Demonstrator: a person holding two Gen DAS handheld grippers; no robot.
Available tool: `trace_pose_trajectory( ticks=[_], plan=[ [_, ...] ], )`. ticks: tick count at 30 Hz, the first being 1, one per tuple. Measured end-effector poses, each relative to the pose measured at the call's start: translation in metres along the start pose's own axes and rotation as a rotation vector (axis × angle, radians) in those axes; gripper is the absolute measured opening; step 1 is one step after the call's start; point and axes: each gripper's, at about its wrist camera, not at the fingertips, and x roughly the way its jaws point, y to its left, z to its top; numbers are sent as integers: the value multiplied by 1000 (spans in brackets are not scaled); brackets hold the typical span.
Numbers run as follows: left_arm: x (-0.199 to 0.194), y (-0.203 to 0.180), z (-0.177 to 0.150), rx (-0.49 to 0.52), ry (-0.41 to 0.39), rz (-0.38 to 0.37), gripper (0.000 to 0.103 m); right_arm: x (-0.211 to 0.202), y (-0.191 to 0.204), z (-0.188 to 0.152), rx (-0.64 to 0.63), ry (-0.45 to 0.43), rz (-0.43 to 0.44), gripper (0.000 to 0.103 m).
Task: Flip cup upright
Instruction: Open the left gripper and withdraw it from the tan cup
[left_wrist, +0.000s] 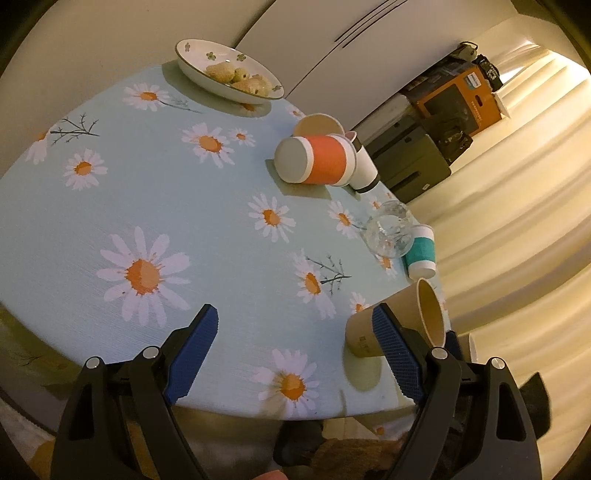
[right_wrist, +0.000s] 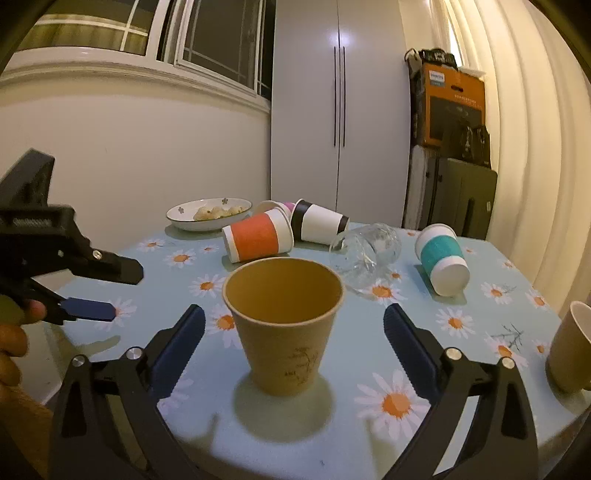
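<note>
Brown paper cup (right_wrist: 283, 325), standing upright with its mouth up on the daisy-print desk (right_wrist: 332, 435), near the desk's front edge. The right claw (right_wrist: 294, 328) is spread wide, one blue-padded finger on each side of the cup, neither pad touching it. The left claw (left_wrist: 295, 350) is likewise spread and holds nothing; the cup (left_wrist: 397, 325) lies just beyond its right finger, and in the right wrist view this claw (right_wrist: 123, 291) hangs over the desk's edge to the left of the cup.

Behind the cup, an orange-banded cup (right_wrist: 258, 236) lies on its side, touching a white cup with black bands (right_wrist: 319, 221), also on its side. Right of the brown cup, a clear glass (right_wrist: 365, 254) lies tipped over, and beyond it a teal-banded cup (right_wrist: 441, 258) on its side. A second tan cup (right_wrist: 570, 347) sits at the far right edge. Behind and left of the brown cup is a plate (right_wrist: 177, 218) of food.
</note>
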Motion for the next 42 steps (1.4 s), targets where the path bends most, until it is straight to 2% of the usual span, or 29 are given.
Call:
trace_pose_trajectory(
  ticks=[8,12,16,23,25,27,29,36,38,40,42],
  plan=[
    [-17,-7,-9,50,-31,3,83,-46,-15,15,31,-25,-12,98],
    [-29,-15,-15,97,-61,-21,83,-72,-30,20,75,-26,4,98],
    [-43,-23,-27,140,-102,-20,83,-95,-43,19,80,-22,-18,98],
    [-73,-45,-59,308,-204,47,83,-127,-78,15,183,16,-42,98],
    [-79,-50,-68,341,-217,32,83,-139,-83,14,187,10,-50,98],
    [-85,-54,-76,361,-218,4,86,-146,-85,12,185,13,-53,98],
    [-92,-59,-85,384,-235,-7,94,-154,-84,10,169,20,-47,98],
    [-110,-72,-128,455,-252,0,94,-176,-71,2,97,27,-50,98],
    [-115,-77,-139,491,-270,15,95,-182,-68,-1,94,31,-42,98],
    [-122,-85,-152,545,-318,66,95,-187,-66,-3,98,33,-34,98],
    [-126,-91,-162,580,-341,75,96,-192,-65,-6,104,39,-26,98]
  ],
)
